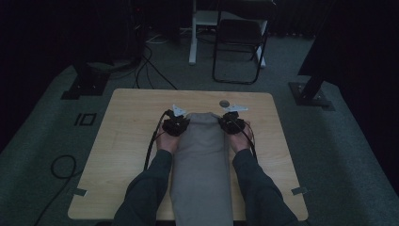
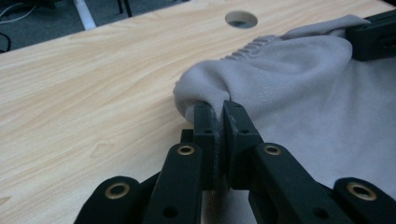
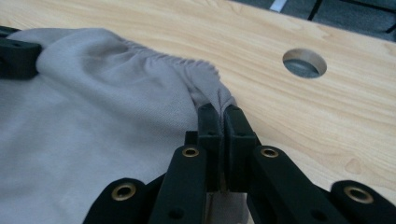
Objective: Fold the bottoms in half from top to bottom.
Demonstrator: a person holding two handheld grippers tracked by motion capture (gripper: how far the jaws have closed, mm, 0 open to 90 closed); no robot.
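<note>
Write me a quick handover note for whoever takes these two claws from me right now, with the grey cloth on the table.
Left claw: shut on the far left corner of the grey cloth, fabric bunched between its pads.
Right claw: shut on the far right corner, at the gathered hem.
Cloth: lies lengthwise down the middle of the wooden table, its near end hanging over the front edge. The table's round hole is just beyond the right claw.
Done: both far corners are gripped.
Left: probably lift and fold or spread the cloth; no fold is made yet. Keep both claws level so the hem stays even.
</note>
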